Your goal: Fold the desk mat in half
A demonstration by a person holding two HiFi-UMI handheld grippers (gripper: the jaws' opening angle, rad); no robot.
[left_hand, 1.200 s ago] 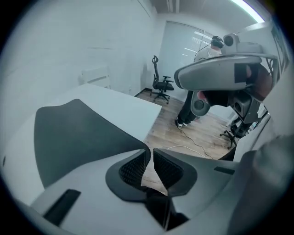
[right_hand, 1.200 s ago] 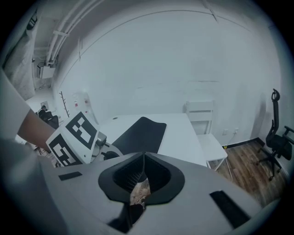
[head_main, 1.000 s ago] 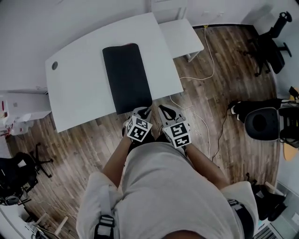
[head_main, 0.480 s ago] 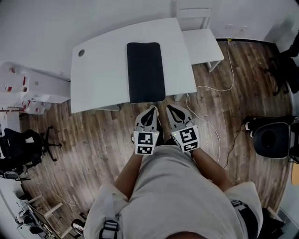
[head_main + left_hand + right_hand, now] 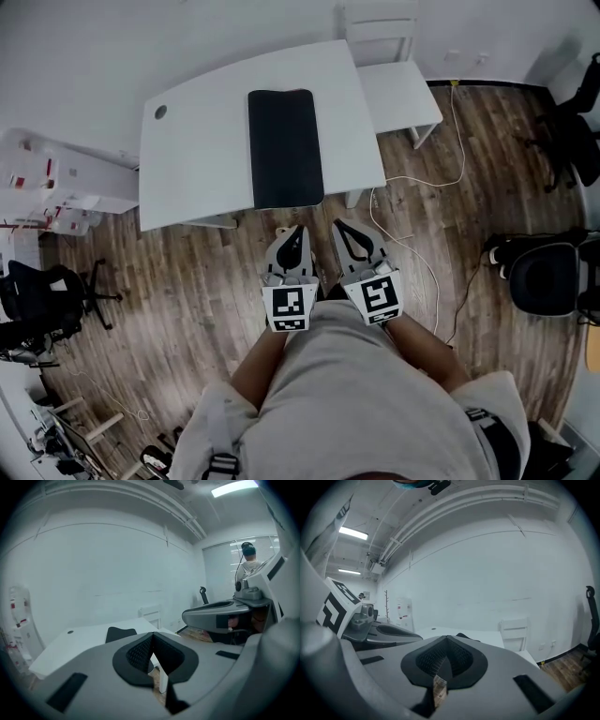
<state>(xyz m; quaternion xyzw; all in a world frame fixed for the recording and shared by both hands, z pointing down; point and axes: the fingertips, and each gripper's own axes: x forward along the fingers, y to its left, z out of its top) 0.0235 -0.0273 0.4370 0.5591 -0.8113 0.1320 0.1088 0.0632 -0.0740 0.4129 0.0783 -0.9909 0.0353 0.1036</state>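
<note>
The black desk mat point(image 5: 285, 148) lies flat and unfolded on the white desk point(image 5: 197, 159), its long side running away from me. Both grippers hang over the wooden floor in front of the desk's near edge, close to my waist and apart from the mat. My left gripper point(image 5: 296, 231) is shut with nothing between its pads. My right gripper point(image 5: 339, 226) is shut and empty too. In the left gripper view the left gripper point(image 5: 152, 638) points level at the desk, with the mat point(image 5: 120, 633) beyond it. In the right gripper view the right gripper point(image 5: 446, 640) has its pads meeting.
A small white side table point(image 5: 405, 94) adjoins the desk's right end. A pale cable point(image 5: 424, 180) trails over the floor on the right. Office chairs stand at the right point(image 5: 548, 277) and left point(image 5: 37, 305). A white shelf unit point(image 5: 52, 183) stands left of the desk.
Both grippers have drawn back from the mat's near end towards my body and come up. The mat has stayed flat on the desk.
</note>
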